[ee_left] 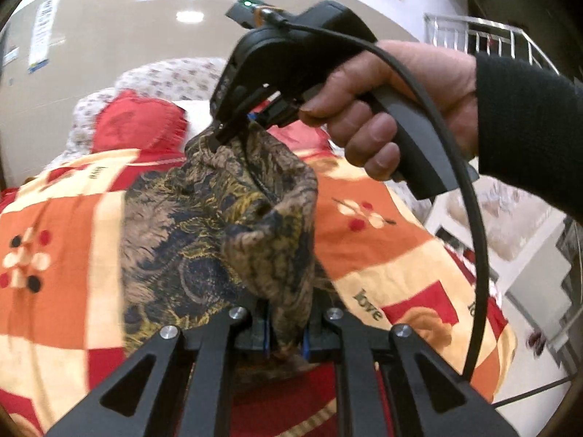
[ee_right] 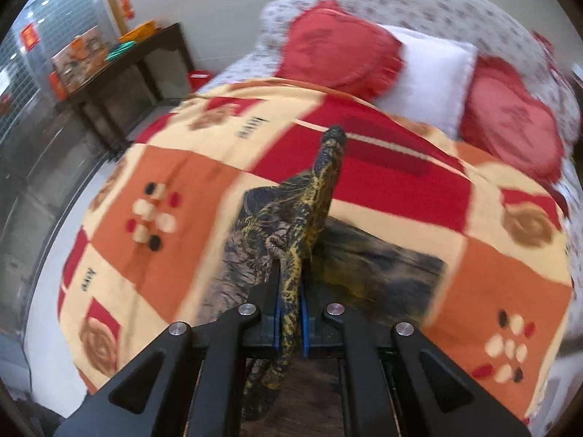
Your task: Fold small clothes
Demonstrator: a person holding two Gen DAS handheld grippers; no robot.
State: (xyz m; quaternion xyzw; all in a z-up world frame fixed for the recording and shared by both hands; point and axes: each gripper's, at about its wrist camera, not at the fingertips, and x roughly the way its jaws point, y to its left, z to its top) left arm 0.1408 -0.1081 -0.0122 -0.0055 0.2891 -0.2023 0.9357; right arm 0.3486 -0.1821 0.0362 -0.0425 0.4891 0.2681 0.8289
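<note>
A small garment (ee_left: 218, 225) in brown, navy and yellow print hangs lifted over the patchwork quilt (ee_left: 54, 218). My left gripper (ee_left: 286, 335) is shut on a bunched edge of it at the bottom of the left wrist view. Further off, a hand (ee_left: 386, 102) holds my right gripper (ee_left: 220, 133), pinched on the cloth's far corner. In the right wrist view, my right gripper (ee_right: 289, 327) is shut on a narrow fold of the garment (ee_right: 291, 218), which rises to a twisted tip, while more of the cloth drapes on the quilt (ee_right: 164, 167) to the right.
Red heart-shaped cushions (ee_right: 339, 47) and a white pillow (ee_right: 433, 69) lie at the head of the bed. A dark side table (ee_right: 120, 73) with boxes stands to the left of the bed. A black cable (ee_left: 470, 189) loops from the right gripper. A metal railing (ee_left: 484, 40) is behind.
</note>
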